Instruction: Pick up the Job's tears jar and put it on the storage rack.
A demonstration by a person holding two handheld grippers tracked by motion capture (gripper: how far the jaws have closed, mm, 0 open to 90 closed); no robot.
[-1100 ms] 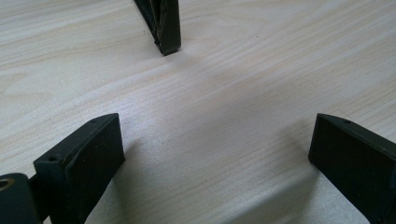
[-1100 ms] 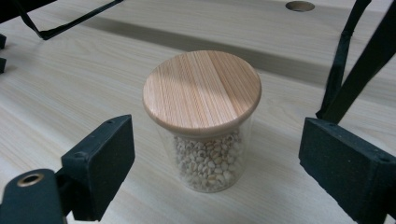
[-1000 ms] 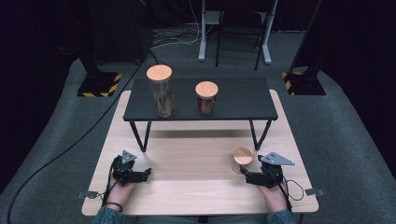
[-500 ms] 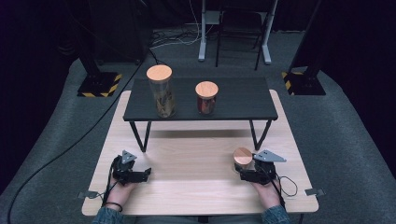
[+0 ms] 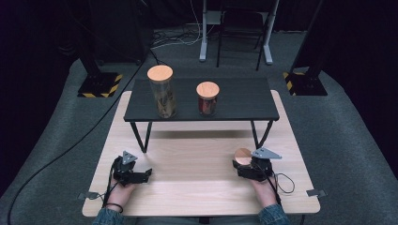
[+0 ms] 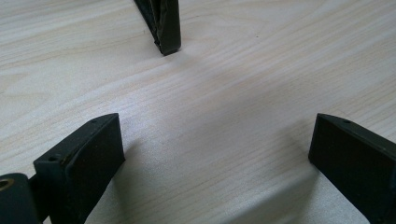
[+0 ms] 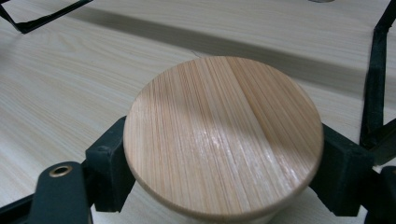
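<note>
The left tool (image 5: 146, 174) rests on the worktop (image 5: 197, 187), jaws wide apart and empty — parked, I judge, while the other hand works. On the dark shelf (image 5: 244, 96) beyond stand a tall jar (image 5: 162, 93) and a short jar (image 5: 207, 99), both lidded. The right tool (image 5: 236, 167) has just been closing, its jaws now clamped on the rim of a round wooden lid (image 7: 223, 135), low over the worktop at the near right. The right gripper view shows both pads on the rim — the high view does not.

The wooden lid (image 7: 224, 140) hides whatever sits beneath it, and its near rim is cut off.
</note>
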